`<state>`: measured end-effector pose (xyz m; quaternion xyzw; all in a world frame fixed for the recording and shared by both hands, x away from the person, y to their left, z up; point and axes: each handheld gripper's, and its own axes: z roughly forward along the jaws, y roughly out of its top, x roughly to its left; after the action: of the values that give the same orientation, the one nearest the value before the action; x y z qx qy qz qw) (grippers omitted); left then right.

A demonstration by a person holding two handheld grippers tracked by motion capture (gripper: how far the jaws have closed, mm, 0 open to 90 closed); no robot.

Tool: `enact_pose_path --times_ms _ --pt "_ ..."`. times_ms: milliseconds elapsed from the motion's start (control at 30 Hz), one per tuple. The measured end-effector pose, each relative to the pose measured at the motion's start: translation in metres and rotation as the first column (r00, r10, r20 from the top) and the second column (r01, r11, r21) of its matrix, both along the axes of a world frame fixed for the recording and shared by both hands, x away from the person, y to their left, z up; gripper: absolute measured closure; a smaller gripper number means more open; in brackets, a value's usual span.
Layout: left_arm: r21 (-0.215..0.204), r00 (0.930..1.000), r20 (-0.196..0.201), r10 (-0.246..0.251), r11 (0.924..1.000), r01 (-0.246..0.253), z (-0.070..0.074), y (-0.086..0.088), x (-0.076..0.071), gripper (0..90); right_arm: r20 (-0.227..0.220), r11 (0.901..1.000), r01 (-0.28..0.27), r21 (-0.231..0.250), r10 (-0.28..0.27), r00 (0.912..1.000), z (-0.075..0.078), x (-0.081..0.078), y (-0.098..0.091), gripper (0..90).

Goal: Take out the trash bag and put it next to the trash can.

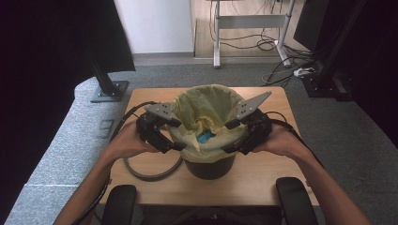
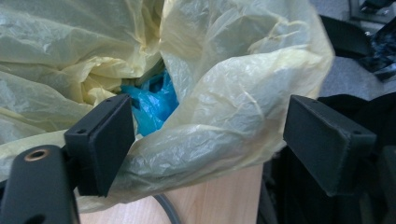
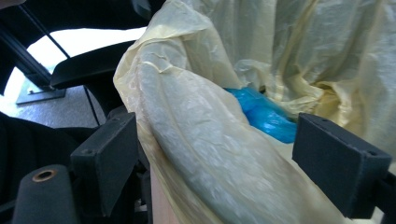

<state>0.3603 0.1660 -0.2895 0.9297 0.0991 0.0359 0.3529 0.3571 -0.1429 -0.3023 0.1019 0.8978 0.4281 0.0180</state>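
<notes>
Evidently the bag-lifting step was at hand: the yellow liner (image 1: pixel 210 108), folded over the black bin (image 1: pixel 210 167) mid-table, was straddled at its rim by the left gripper (image 1: pixel 174 145) & right gripper (image 1: pixel 233 148), both jaw pairs open w/ no pinch made yet, so 2 squeezes were judged needed next, w/ free room seen above.

- Both forearms come in from below, angled inward, one hand wrapped round each gripper body.
- Left gripper (image 1: pixel 177 146): tips point inward toward the right gripper, jaws spread wide, pads pressing on nothing.
- Right gripper (image 1: pixel 228 149): mirrors it, tips aimed back at the left gripper, jaws parted, pads pressing on nothing.
- Grey plates tilt up and outward above each gripper; cables trail back past the wrists.
</notes>
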Motion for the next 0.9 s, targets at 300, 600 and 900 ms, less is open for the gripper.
enact_pose_path --times_ms 300,600,900 --pt "-0.017 0.999 -0.02 -0.04 0.9991 0.039 0.006 0.002 -0.002 42.4 -0.021 0.9951 -0.095 -0.027 0.094 0.9953 -0.002 -0.003 0.005 54.9" --pt "-0.095 0.9927 -0.12 -0.006 0.9955 -0.006 0.013 0.007 0.005 87.1 -0.013 0.9934 -0.112 0.025 0.112 0.9936 0.018 -0.004 -0.001 88.1" --pt "-0.197 0.9927 -0.105 0.058 0.9774 -0.078 0.023 0.011 0.012 51.2 -0.009 0.999 -0.019 0.041 0.019 0.9998 0.02 0.018 0.003 89.4"
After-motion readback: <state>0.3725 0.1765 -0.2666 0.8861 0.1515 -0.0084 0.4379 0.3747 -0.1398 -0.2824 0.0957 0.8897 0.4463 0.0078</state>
